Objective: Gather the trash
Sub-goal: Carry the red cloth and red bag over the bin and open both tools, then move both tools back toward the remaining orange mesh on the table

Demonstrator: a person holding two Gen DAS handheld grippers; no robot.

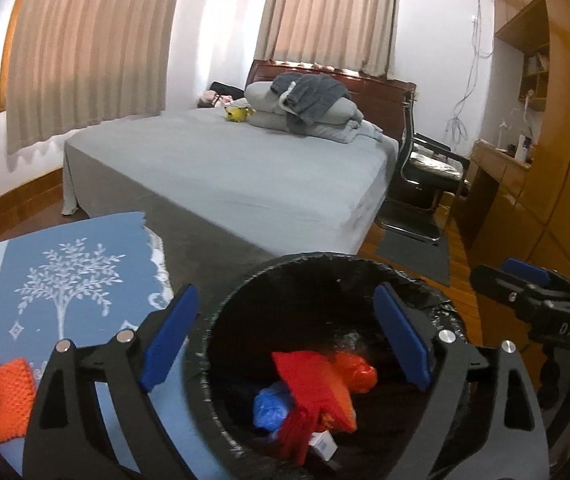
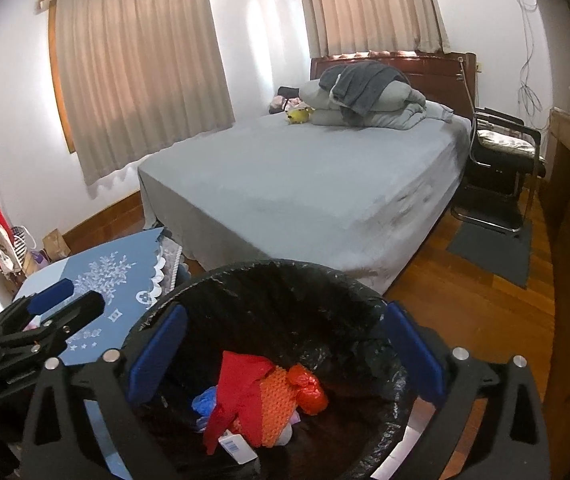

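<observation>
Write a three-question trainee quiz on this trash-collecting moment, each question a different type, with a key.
1. True or false: both grippers are open with nothing between their pads.
2. Multiple choice: the red plastic bag lies (a) on the bed, (b) in the black-lined bin, (c) on the floor.
3. Short answer: what orange item remains on the blue tablecloth?

Key:
1. True: the left gripper and the right gripper are both open and empty.
2. b.
3. An orange knitted piece, at the cloth's near-left edge.
</observation>
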